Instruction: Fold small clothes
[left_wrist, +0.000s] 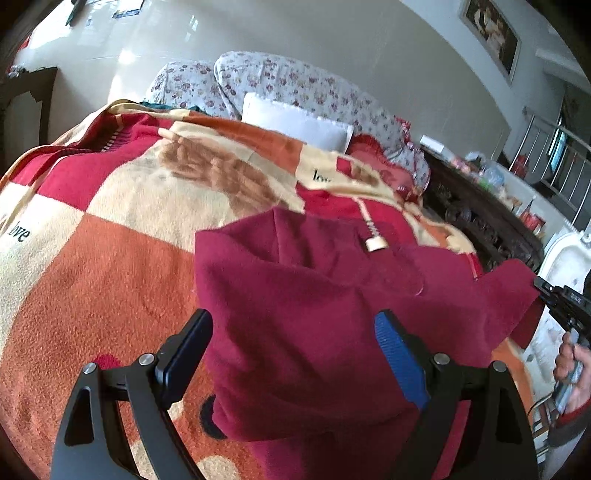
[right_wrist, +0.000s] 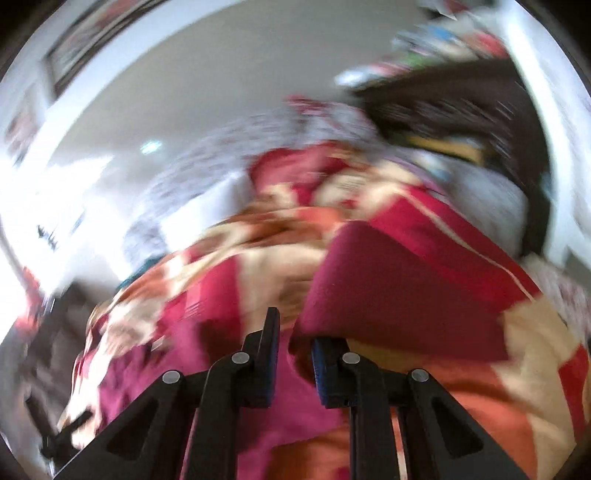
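A person is folding a small dark-red fleece garment lying on a red, orange and cream checked blanket on a bed. The right gripper, jaws pinched narrow on the garment's right edge, is lifting it; the left gripper, jaws wide, is hovering over the near hem. Next, judging by this, the raised edge needs carrying left across the soft, rumpled body.

The left hand-held gripper has matte black, triangular arms with cut-out slots, joined by round silver screws. Its two flat fingers carry ribbed blue pads. The right hand-held gripper is built the same way: black arms, silver screws, blue-edged pads. At the far right of the left wrist view, a person's hand shows above a red sleeve cuff.
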